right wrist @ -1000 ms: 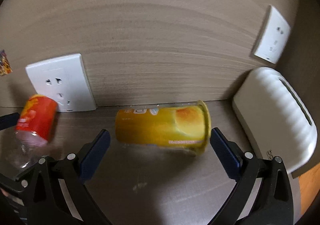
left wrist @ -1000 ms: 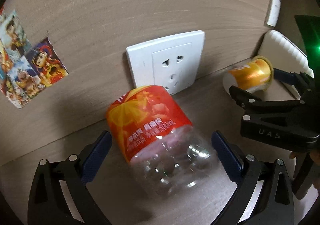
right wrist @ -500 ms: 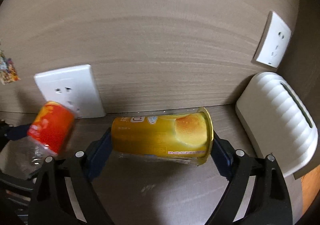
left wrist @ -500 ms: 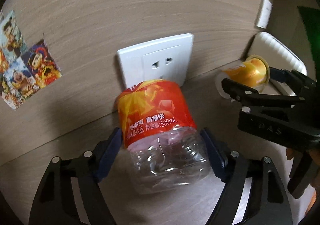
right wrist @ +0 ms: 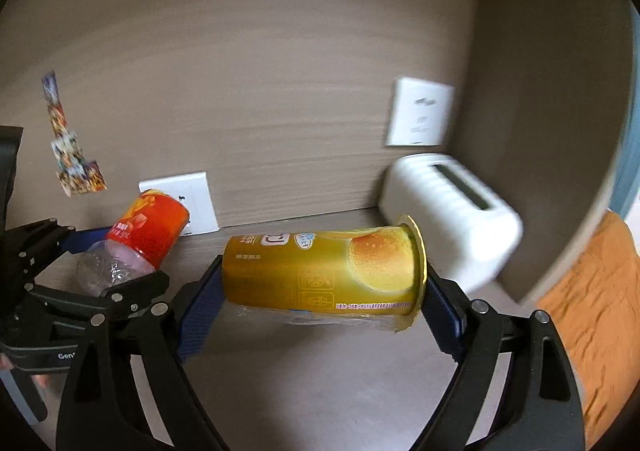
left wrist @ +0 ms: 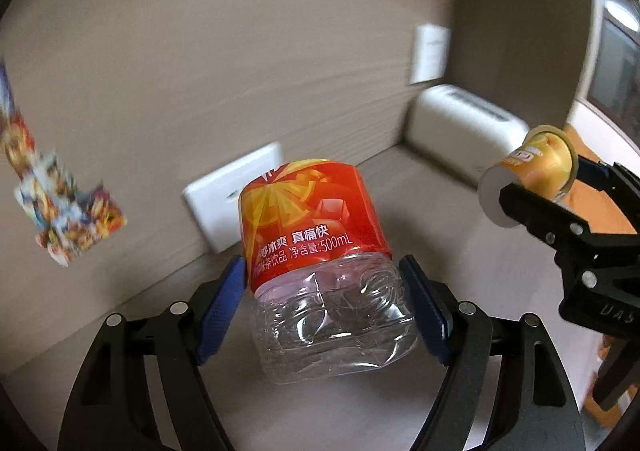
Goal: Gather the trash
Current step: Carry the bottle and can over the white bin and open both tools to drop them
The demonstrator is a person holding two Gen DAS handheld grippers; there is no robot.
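A crushed clear plastic bottle (left wrist: 316,219) with a red-orange label is clamped at its lower body between the blue pads of my left gripper (left wrist: 322,271), lifted off the shelf. A yellow chip tube (right wrist: 304,263) lies sideways in my right gripper (right wrist: 324,275), the pads pressing on its two ends, a scrap of clear film hanging beneath. In the left wrist view the tube (left wrist: 532,167) and right gripper (left wrist: 548,179) hang at the right. The right wrist view shows the bottle (right wrist: 148,231) in the left gripper (right wrist: 116,255) at the left.
A wood-grain wall stands behind, with a white socket (left wrist: 228,199) low down and another socket (right wrist: 420,115) higher right. A white ribbed box (right wrist: 452,219) sits in the shelf's right corner. Stickers (left wrist: 60,207) are on the wall at left. Orange fabric (right wrist: 592,291) lies beyond the right edge.
Both grippers shut on their items, left on the bottle, right on the tube, then lifted them off the shelf and drew back from the wall.
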